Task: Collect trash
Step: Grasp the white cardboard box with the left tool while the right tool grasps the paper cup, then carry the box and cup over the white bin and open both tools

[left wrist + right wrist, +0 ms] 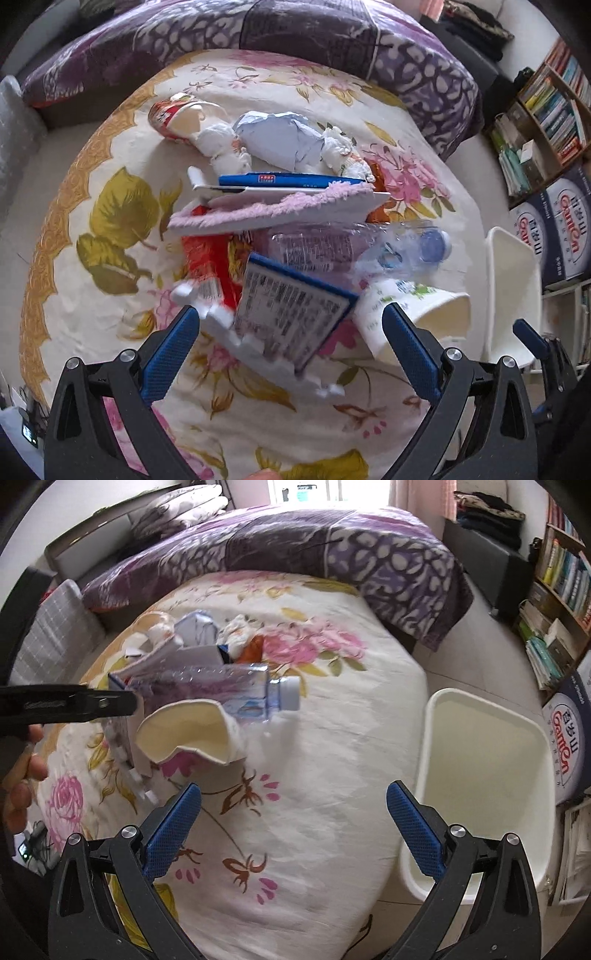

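Both tongs, left (290, 332) and right (293, 808), were held apart and empty; trash pile (295, 221) remained uncollected on bed (314, 775), bin (484, 786) empty.

Floral bed (314, 775) under trash pile (288, 221).

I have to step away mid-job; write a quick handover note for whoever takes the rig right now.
Left hand-held gripper: open, empty, over the blue-edged printed carton.
Right hand-held gripper: open, empty, over bare floral bedspread.
Trash is piled on the bed: crushed white paper cup, clear plastic bottle with white cap, crumpled white paper, white foam piece.
White plastic bin beside the bed looks empty.
Nothing visibly collected; the whole pile remains.
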`<state>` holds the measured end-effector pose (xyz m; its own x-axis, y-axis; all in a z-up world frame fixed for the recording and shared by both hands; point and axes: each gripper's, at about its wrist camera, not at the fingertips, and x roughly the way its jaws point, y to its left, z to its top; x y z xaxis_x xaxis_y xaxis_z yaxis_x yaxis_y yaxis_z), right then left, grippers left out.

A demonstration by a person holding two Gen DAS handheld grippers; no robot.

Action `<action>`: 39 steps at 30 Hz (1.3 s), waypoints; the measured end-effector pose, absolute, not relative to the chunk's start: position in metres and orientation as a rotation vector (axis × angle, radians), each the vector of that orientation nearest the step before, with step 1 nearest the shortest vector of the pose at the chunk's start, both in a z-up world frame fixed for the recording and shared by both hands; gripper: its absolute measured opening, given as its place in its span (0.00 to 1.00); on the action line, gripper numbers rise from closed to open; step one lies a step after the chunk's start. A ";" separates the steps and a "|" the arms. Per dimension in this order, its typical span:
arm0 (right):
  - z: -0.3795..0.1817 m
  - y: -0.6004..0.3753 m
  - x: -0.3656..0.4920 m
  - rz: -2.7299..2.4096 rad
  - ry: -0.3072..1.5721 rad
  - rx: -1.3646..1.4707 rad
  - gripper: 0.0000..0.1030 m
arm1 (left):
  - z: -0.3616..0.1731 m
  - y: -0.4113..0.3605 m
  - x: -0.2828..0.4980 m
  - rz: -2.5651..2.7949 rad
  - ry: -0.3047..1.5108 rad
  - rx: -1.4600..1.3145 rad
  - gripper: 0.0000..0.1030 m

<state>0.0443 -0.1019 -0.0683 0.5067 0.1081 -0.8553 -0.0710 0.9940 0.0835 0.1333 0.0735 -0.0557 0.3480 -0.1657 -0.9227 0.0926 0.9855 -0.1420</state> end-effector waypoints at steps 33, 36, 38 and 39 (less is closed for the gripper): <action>-0.090 -0.021 0.090 0.306 0.932 -0.103 0.60 | -0.017 0.124 0.134 -0.193 1.083 -0.192 0.54; -0.084 -0.026 0.088 0.308 0.928 -0.064 0.59 | -0.015 0.125 0.133 -0.188 1.074 -0.200 0.54; -0.077 -0.029 0.086 0.309 0.915 -0.044 0.59 | -0.013 0.124 0.132 -0.185 1.067 -0.201 0.54; -0.074 -0.032 0.086 0.309 0.908 -0.034 0.59 | -0.012 0.124 0.131 -0.183 1.063 -0.202 0.54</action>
